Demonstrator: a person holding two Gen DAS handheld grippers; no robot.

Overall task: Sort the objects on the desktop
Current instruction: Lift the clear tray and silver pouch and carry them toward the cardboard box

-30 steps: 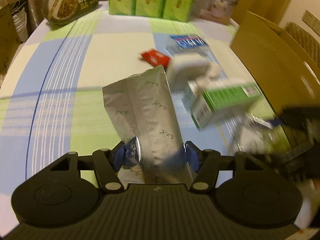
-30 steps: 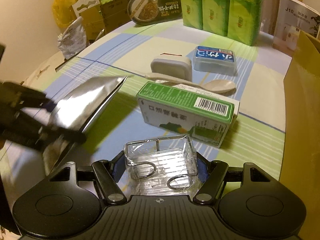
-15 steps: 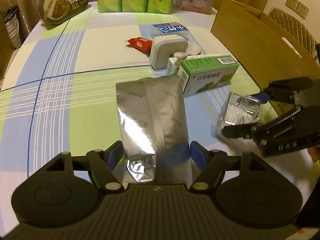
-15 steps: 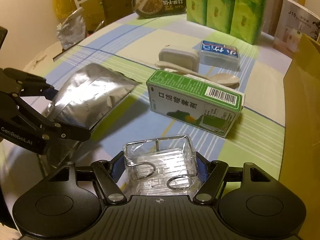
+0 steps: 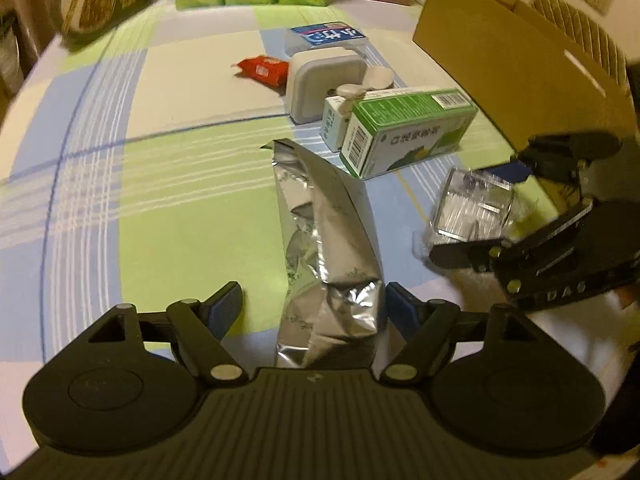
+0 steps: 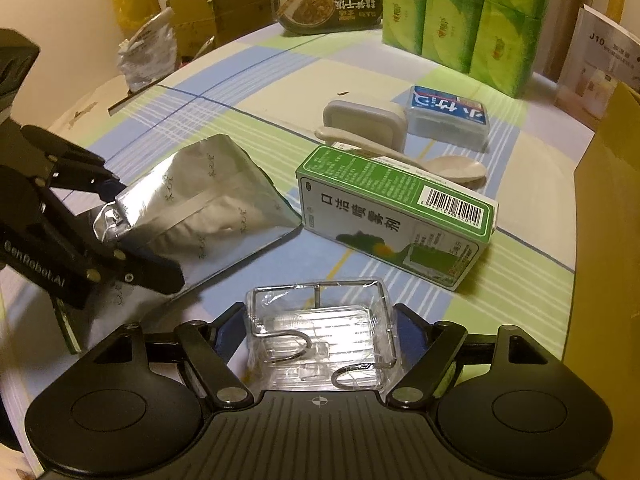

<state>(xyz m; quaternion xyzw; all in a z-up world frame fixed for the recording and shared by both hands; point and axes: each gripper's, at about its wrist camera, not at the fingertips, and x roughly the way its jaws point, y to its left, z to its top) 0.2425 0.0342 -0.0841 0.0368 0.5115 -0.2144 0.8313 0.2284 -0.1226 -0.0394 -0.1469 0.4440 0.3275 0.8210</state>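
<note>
A silver foil pouch [image 5: 324, 240] lies on the checked tablecloth between the fingers of my left gripper [image 5: 316, 308], which stands open; the pouch leans against the right finger and the left finger is clear of it. The pouch also shows in the right wrist view [image 6: 208, 208], with the left gripper [image 6: 120, 232] around its near end. My right gripper [image 6: 320, 328] is shut on a clear plastic box with wire hooks [image 6: 320, 336], also seen in the left wrist view [image 5: 472, 208].
A green and white carton [image 6: 396, 220], a grey lidded box [image 6: 364, 122], a spoon [image 6: 452, 168], a blue-labelled tub [image 6: 448, 116] and a red packet [image 5: 264, 70] lie mid-table. Green tissue packs [image 6: 460, 12] and a noodle bowl [image 6: 328, 4] stand behind. A cardboard box [image 5: 520, 60] stands right.
The left gripper has opened and the foil pouch has gone down from upright onto the table. The right gripper still holds the clear box, now closer to the pouch.
</note>
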